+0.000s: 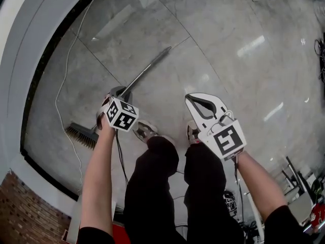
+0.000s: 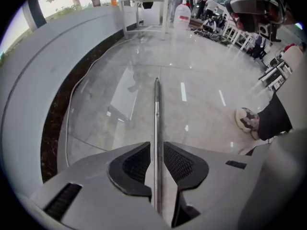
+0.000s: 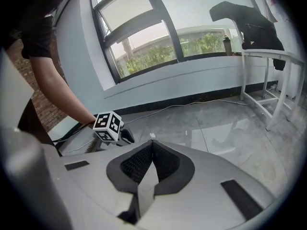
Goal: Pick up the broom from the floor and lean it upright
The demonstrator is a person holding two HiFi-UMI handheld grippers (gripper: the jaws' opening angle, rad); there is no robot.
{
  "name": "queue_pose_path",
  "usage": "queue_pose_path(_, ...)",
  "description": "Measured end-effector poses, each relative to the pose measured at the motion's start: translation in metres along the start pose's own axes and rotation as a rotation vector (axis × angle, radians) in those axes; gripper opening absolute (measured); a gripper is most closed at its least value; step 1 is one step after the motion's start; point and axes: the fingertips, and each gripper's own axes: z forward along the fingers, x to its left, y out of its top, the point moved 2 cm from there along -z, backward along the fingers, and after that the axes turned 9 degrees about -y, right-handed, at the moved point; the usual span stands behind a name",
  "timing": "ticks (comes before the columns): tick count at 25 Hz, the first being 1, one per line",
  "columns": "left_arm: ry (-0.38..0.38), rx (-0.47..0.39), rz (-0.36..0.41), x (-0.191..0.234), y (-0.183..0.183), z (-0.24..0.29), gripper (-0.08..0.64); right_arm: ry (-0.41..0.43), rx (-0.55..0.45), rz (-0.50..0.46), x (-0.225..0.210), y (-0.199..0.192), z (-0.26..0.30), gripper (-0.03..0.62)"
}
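The broom lies flat on the grey floor, its dark brush head [image 1: 81, 135] at the left and its thin metal handle [image 1: 147, 70] running up to the right. My left gripper [image 1: 118, 91] points down over the handle near the brush end. In the left gripper view the handle [image 2: 156, 104] runs straight between the jaws, and the left gripper [image 2: 156, 146] is open, with a narrow gap on each side of the pole. My right gripper [image 1: 194, 98] hangs to the right above the floor, away from the broom. The right gripper [image 3: 152, 142] is shut and empty.
A white cable [image 1: 66, 75] trails along the curved wall base [image 1: 30, 90] at the left. The person's shoes [image 1: 146, 130] stand just right of the handle. A white table frame [image 3: 268, 80] stands by the window, and chairs and gear [image 1: 304, 187] crowd the lower right.
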Motion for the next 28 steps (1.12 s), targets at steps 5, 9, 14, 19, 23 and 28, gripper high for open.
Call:
queue_pose_path(5, -0.007, 0.067, 0.017, 0.011, -0.012, 0.044, 0.095, 0.0, -0.009, 0.01, -0.003, -0.02, 0.002, 0.008)
queue_pose_path(9, -0.002, 0.099, 0.043, 0.01, -0.017, 0.068, 0.104, 0.001, 0.014, 0.013, -0.004, -0.042, -0.001, 0.008)
queue_pose_path(14, -0.013, 0.105, 0.017, 0.012, -0.021, 0.09, 0.127, -0.005, 0.034, 0.012, -0.008, -0.064, -0.003, 0.008)
queue_pose_path(19, 0.011, 0.115, -0.016, 0.017, -0.019, 0.103, 0.1, -0.008, 0.037, 0.017, -0.015, -0.069, -0.005, 0.008)
queue_pose_path(23, 0.035, 0.145, 0.013, 0.016, -0.021, 0.105, 0.084, -0.029, 0.04, 0.031, -0.022, -0.067, -0.009, 0.008)
queue_pose_path(28, 0.054, 0.121, -0.005, 0.011, -0.015, 0.082, 0.08, -0.038, 0.045, 0.052, -0.024, -0.055, -0.021, 0.008)
